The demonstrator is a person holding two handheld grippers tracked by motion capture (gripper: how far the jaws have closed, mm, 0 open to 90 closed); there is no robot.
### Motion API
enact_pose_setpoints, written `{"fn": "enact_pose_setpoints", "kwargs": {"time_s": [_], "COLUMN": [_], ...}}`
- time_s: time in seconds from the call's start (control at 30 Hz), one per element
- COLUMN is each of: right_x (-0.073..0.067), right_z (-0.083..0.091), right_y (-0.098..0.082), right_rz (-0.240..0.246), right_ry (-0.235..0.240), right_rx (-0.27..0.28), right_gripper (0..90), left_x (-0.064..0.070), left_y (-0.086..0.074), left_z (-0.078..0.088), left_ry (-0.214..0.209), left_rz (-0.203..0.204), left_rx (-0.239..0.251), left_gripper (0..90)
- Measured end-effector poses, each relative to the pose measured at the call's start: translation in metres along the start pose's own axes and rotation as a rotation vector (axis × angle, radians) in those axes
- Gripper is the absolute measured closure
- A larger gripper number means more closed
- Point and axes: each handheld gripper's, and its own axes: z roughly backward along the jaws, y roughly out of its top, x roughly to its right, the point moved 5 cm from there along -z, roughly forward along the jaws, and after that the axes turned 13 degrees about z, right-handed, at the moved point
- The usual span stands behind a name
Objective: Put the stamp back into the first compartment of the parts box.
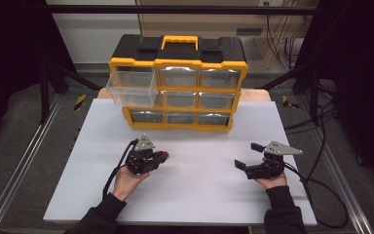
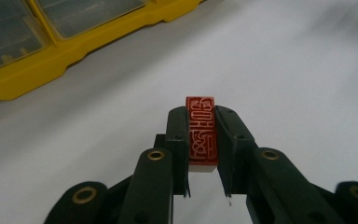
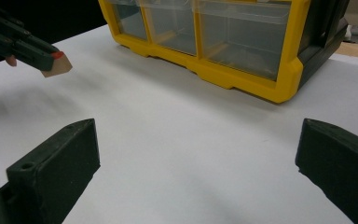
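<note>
Left gripper (image 2: 201, 140) has its black jaws clamped on a small stamp block (image 2: 201, 133), held over the near-left part of the matte white table (image 1: 195, 195). Right gripper (image 1: 250, 157), near right, is spread wide with nothing in it. At the far side sits a yellow-and-black plastic drawer organizer (image 1: 177, 83), top-left clear drawer (image 1: 130, 88) pulled out. The left gripper view shows the block's red carved face; characters unreadable. The right gripper view shows its pale tan body.

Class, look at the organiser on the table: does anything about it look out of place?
Yes. The top-left drawer of the organiser is pulled well out and overhangs the frame, while the other drawers sit flush. Nothing looks spilled or damaged.
</note>
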Motion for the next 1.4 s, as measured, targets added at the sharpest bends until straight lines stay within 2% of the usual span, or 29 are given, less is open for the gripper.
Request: {"fn": "enact_pose_setpoints", "kwargs": {"time_s": [0.93,1.4], "right_x": [0.000,-0.001], "right_z": [0.000,-0.001], "right_y": [0.000,-0.001], "right_rz": [0.002,0.002], "right_ry": [0.000,0.004], "right_rx": [-0.002,-0.005], "right_gripper": [0.2,0.2], "left_x": [-0.010,-0.014], "left_y": [0.012,0.020], "left_z": [0.027,0.042], "left_ry": [0.033,0.039], "left_rz": [-0.016,-0.008], "left_rx": [0.050,0.078], "left_gripper": [75.9,75.9]}}
